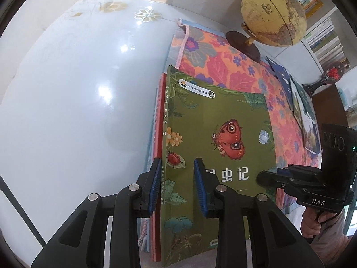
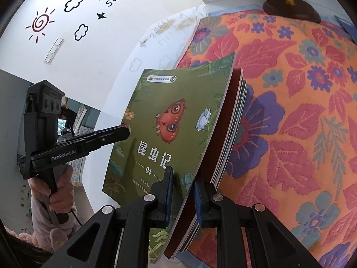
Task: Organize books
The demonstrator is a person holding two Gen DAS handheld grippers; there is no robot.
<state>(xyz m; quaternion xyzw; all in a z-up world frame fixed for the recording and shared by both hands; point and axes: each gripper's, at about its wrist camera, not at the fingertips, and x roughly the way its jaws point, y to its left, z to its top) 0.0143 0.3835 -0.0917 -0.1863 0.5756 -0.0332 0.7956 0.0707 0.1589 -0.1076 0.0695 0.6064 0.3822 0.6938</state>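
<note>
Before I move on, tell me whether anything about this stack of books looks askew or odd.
Yes: the green insect book on top has its cover bowed and lifted off the red book beneath. Both the left gripper and right gripper pinch the stack by opposite edges. Its page edges fan unevenly.

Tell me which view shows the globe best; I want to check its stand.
The left wrist view: the globe shows whole, with arm and dark base. The right wrist view cuts it off, showing only its base and a sliver of the ball.
</note>
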